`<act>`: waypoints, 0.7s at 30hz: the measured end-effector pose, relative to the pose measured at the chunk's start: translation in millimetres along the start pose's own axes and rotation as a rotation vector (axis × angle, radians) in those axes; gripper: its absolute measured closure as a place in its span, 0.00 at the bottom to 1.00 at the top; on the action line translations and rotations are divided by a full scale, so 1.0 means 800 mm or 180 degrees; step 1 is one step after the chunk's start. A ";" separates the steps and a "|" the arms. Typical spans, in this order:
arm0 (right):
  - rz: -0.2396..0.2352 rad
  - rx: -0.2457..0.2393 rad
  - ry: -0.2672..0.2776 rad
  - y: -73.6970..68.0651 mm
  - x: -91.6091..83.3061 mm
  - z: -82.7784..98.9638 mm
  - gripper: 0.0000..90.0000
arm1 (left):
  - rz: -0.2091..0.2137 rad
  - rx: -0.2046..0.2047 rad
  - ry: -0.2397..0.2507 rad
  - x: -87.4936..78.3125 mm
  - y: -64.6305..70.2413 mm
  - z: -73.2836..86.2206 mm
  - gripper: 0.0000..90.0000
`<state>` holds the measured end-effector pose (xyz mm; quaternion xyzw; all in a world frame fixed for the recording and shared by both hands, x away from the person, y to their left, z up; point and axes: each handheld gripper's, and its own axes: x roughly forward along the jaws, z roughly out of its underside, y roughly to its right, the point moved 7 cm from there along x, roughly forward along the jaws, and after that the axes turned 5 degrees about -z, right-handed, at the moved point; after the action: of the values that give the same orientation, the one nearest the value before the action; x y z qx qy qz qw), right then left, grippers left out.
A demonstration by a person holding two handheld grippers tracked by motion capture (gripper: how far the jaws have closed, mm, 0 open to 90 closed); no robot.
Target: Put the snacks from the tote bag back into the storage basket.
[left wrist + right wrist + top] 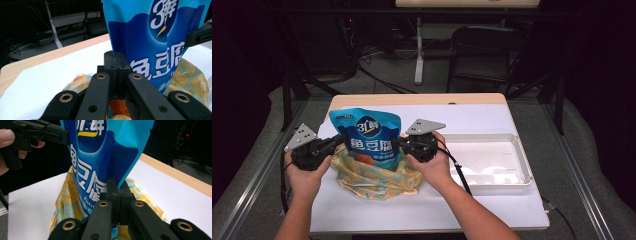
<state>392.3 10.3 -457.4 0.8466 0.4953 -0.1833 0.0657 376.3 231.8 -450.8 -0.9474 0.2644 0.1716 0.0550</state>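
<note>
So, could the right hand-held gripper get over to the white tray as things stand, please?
Probably yes, but not freely: the tray lies just beside the right hand-held gripper with bare table between, yet its jaws are shut on the blue bag, which the left hand-held gripper also holds.

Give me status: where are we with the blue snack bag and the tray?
Done: both tools are clamped on the blue snack bag, the left tool on one side edge, the right tool on the other, holding it upright. In hand: the bag's bottom is over the yellow patterned bag, which lies on the table. Left: likely a move to the white tray, which has nothing in it.
</note>
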 end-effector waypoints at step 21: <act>0.0024 -0.0057 0.0069 -0.003 -0.014 -0.024 1.00 | 0.0017 0.0028 0.0107 -0.008 0.002 -0.027 1.00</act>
<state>389.9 7.7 -435.5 0.8498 0.4944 -0.1695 0.0686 376.5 229.1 -427.9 -0.9492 0.2686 0.1547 0.0543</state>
